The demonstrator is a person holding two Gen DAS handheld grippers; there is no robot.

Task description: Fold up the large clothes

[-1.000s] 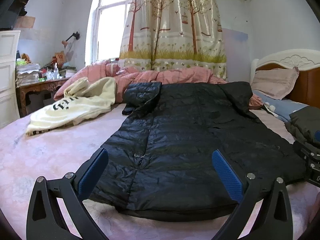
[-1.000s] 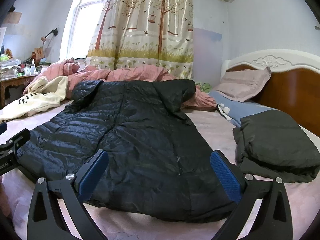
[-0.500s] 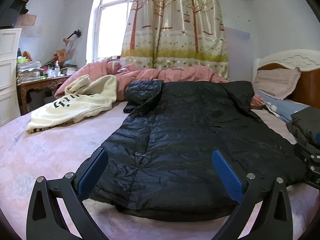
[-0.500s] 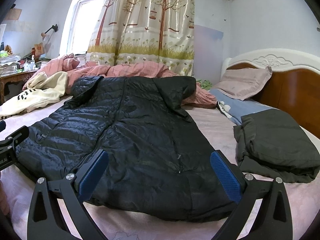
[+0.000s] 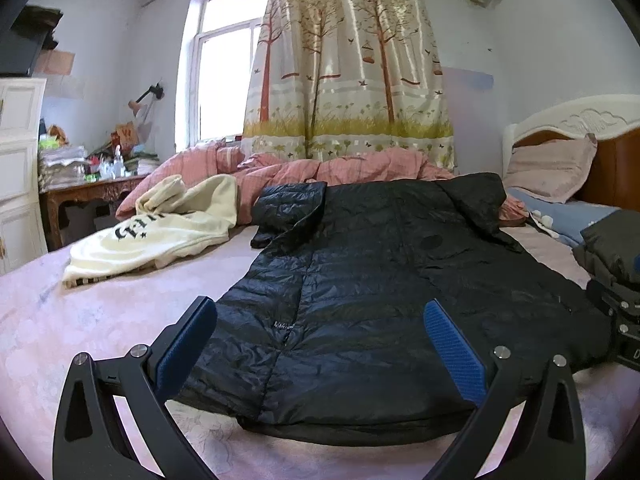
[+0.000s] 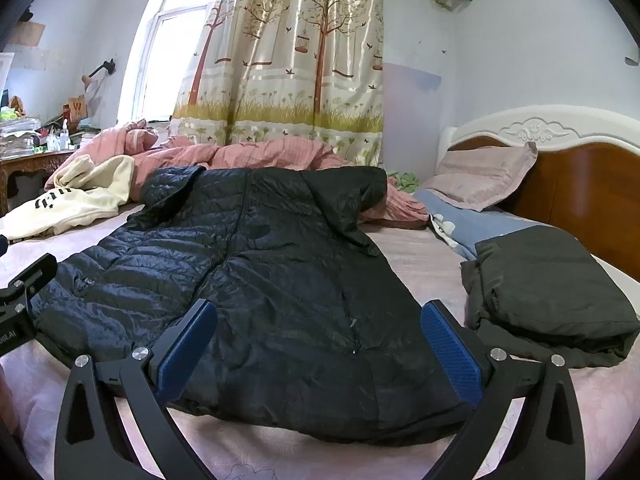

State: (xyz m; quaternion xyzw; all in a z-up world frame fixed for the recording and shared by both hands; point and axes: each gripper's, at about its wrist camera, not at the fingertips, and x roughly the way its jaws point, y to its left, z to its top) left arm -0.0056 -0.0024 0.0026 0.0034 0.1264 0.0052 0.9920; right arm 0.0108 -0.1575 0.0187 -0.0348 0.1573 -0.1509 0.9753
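A black quilted puffer jacket (image 5: 360, 280) lies spread flat on the pink bed, hem toward me, sleeves folded in over the body; it also shows in the right wrist view (image 6: 260, 272). My left gripper (image 5: 320, 344) is open and empty, hovering just above the hem's left half. My right gripper (image 6: 318, 344) is open and empty above the hem's right half. The right gripper's body shows at the right edge of the left wrist view (image 5: 616, 320), and the left gripper's body at the left edge of the right wrist view (image 6: 20, 300).
A cream sweatshirt (image 5: 160, 232) lies at the far left. A folded dark garment (image 6: 548, 296) sits to the right of the jacket. A pink quilt (image 5: 340, 172) is bunched behind, pillows (image 6: 484, 176) and headboard (image 6: 580, 184) at right, a desk (image 5: 80, 196) at left.
Both grippers have dropped slightly and edged closer to the jacket's hem. The jacket has not moved and both grippers stay open.
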